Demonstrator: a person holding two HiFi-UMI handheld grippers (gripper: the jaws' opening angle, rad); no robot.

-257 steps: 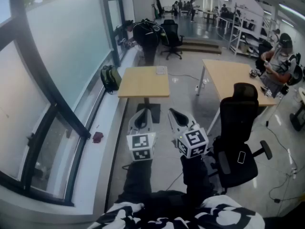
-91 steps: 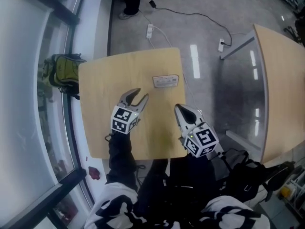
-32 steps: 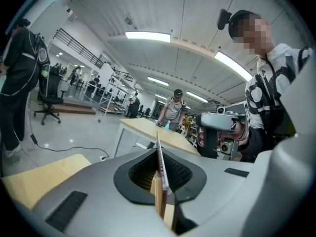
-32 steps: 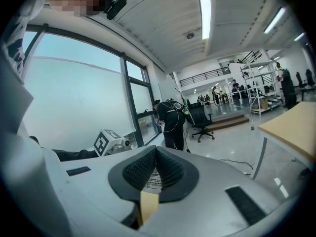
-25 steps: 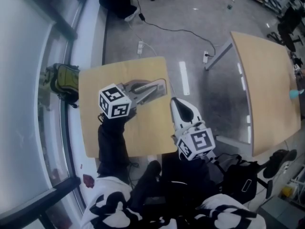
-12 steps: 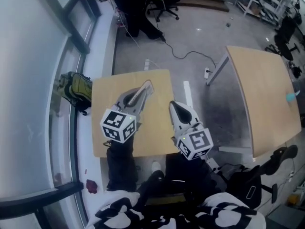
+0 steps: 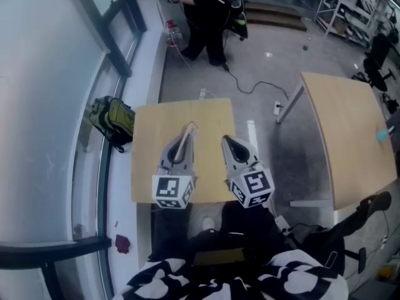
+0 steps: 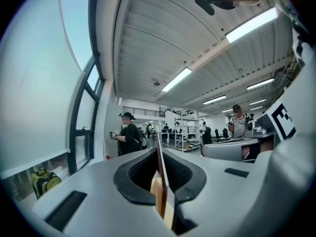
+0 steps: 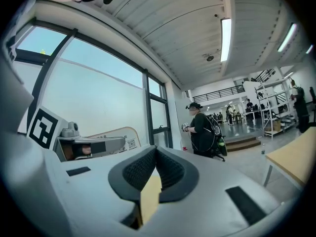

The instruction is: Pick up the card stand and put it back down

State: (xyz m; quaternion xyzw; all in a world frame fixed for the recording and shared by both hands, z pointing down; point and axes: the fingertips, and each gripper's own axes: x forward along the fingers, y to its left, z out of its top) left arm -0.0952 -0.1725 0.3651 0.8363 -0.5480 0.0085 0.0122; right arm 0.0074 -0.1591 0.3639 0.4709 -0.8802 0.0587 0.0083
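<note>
**Card stand (image 8: 161,191) pinched in left gripper (image 7: 187,133), up off the table (image 7: 150,124)**

Far left, by the window: green backpack (image 7: 115,119) on the floor. Over the small wooden table: left jaws clamped tight on the thin stand, held edge-on and clear of the tabletop. Just to the right: right gripper (image 7: 227,141), fingers pressed together on nothing, hovering above the table's right edge. Further right: a second wooden table (image 7: 344,130). Beyond, at the top: a person in black (image 7: 209,11), standing.
</note>
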